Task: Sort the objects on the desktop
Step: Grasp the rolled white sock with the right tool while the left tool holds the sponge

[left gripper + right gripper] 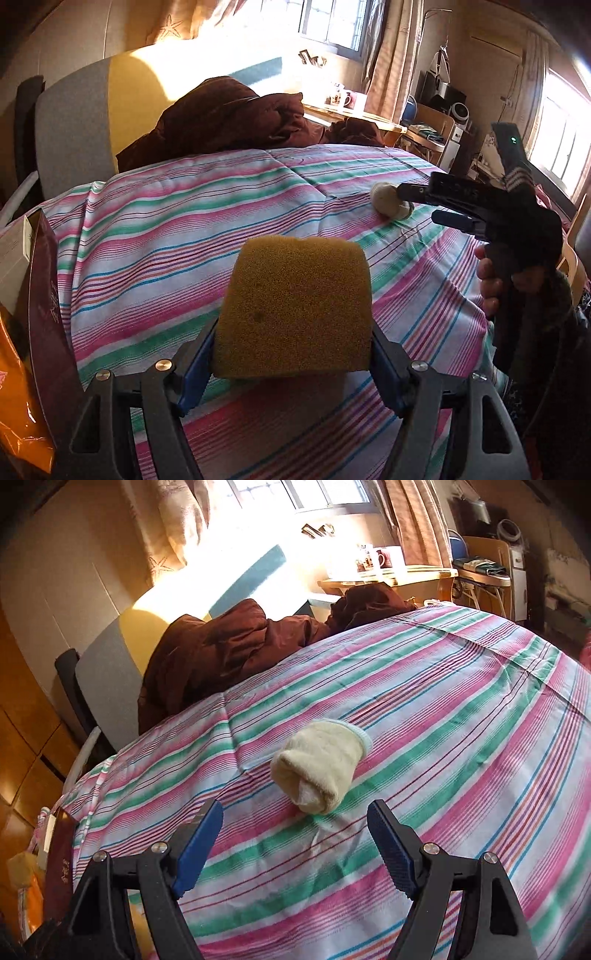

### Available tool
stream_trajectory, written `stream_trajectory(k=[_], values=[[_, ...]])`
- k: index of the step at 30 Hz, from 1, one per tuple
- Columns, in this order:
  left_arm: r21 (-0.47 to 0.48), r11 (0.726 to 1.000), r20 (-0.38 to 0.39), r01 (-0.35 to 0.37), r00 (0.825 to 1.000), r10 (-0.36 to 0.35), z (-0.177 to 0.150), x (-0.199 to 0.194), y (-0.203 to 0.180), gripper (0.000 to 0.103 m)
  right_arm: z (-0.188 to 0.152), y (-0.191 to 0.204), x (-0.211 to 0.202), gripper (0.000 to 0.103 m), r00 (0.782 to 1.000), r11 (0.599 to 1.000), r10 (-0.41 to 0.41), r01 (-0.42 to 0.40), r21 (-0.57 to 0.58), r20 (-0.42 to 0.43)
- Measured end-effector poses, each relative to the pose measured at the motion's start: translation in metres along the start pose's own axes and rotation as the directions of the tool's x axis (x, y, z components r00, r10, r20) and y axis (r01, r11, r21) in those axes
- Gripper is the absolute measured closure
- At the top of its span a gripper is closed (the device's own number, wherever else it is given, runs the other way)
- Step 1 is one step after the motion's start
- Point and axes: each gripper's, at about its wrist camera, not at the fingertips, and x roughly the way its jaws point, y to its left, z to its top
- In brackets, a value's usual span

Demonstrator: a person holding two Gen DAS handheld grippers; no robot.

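Sponge [293, 306], 1 yellow-brown block, sits clamped between the blue pads of the left gripper [293, 354], held above the striped bedspread [177, 221] rather than lying on it; a shadow falls on the cloth beneath it. The left jaws are clenched on both of its sides.

1 rolled cream sock [319, 764] lies on the bedspread toward the bed's middle, its folded end pointing at the right gripper [295, 830]. The right jaws are spread wide and empty, the sock just beyond their tips and not touching either pad. In the left wrist view the same sock [389, 201] shows at the tip of the right gripper [419, 205], with the person's hand [491, 277] wrapped around the handle.

1 dark brown quilt [221, 653] is bunched along the bed's far edge. 1 dark red box [48, 314] stands at the near left corner, beside 1 orange bag [18, 406].
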Motion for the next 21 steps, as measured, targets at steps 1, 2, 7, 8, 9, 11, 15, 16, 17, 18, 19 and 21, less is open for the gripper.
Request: stream_trajectory(k=[1,2,7,8,9,11,15,16,17,18,19,21], values=[[0.0,1.0,0.004,0.0,1.0,0.0,0.0,0.001,0.0,0.027,0.004,0.0,0.006,0.022,1.0,1.0,-0.014,0.014,0.009,-0.008],[-0.004,1.0,0.004,0.003,1.0,-0.003,0.0,0.002,0.001,0.027,0.007,-0.001,0.012,0.022,1.0,0.999,-0.025,0.026,0.02,-0.015],[-0.019,1.0,-0.005,0.017,1.0,-0.017,-0.002,0.012,0.002,0.023,0.015,-0.003,0.032,0.024,0.997,0.996,-0.068,0.07,0.049,-0.034],[-0.023,1.0,-0.014,0.021,1.0,-0.021,-0.003,0.015,0.002,0.023,0.016,-0.004,0.035,0.025,0.997,0.996,-0.07,0.072,0.05,-0.039],[-0.032,0.999,-0.026,0.027,0.999,-0.028,-0.005,0.017,0.003,0.022,0.016,-0.003,0.037,0.029,0.996,0.996,-0.076,0.078,0.047,-0.044],[-0.051,0.998,-0.026,0.04,0.999,-0.041,-0.006,0.019,0.004,0.022,0.015,-0.002,0.041,0.035,0.995,0.995,-0.09,0.091,0.031,-0.046],[-0.08,0.995,-0.015,0.062,0.998,-0.063,-0.008,0.019,0.009,0.021,0.013,0.002,0.041,0.042,0.995,0.996,-0.09,0.091,0.008,-0.039],[-0.081,0.995,-0.014,0.063,0.998,-0.064,-0.008,0.019,0.008,0.021,0.013,0.003,0.04,0.043,0.995,0.996,-0.091,0.091,0.001,-0.038],[-0.08,0.995,-0.014,0.064,0.998,-0.065,-0.008,0.02,0.008,0.02,0.012,0.004,0.039,0.043,0.995,0.996,-0.087,0.087,-0.004,-0.039],[-0.079,0.995,-0.013,0.065,0.998,-0.067,-0.009,0.02,0.008,0.019,0.011,0.005,0.038,0.043,0.996,0.997,-0.083,0.083,-0.01,-0.04],[-0.078,0.995,-0.013,0.067,0.998,-0.068,-0.009,0.021,0.008,0.019,0.01,0.006,0.036,0.043,0.996,0.997,-0.078,0.077,-0.017,-0.042],[-0.086,0.993,-0.01,0.078,0.997,-0.079,-0.009,0.021,0.01,0.019,0.004,0.012,0.03,0.043,0.997,0.997,-0.06,0.057,-0.046,-0.052]])
